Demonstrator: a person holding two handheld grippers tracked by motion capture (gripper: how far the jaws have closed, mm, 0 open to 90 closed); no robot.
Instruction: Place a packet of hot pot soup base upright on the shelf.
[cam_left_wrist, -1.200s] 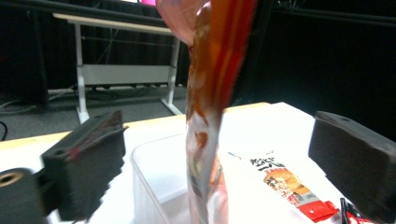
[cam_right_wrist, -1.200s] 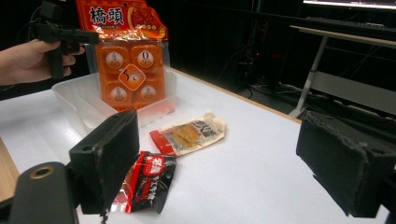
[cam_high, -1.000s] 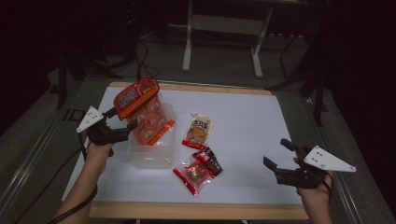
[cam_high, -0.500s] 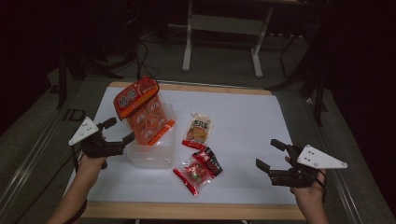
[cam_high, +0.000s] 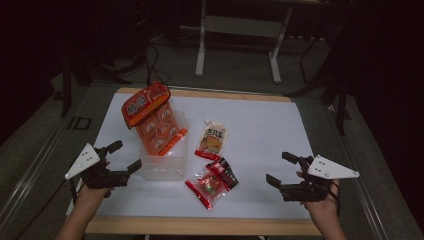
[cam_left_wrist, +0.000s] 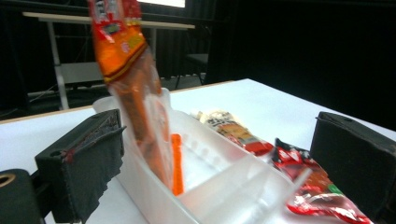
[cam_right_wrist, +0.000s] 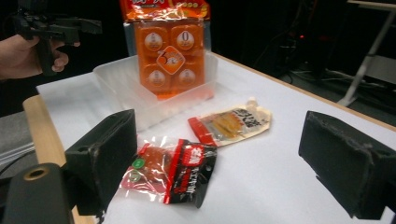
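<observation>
While both jaws stood wide open and held nothing, the right hand-held gripper (cam_high: 286, 178) was best placed to pinch the red snack pack (cam_high: 210, 182) near the table's front edge by its rim.

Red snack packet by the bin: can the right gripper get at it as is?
Probably yes: the right gripper is open, and bare table lies between it and the red snack packet.
</observation>
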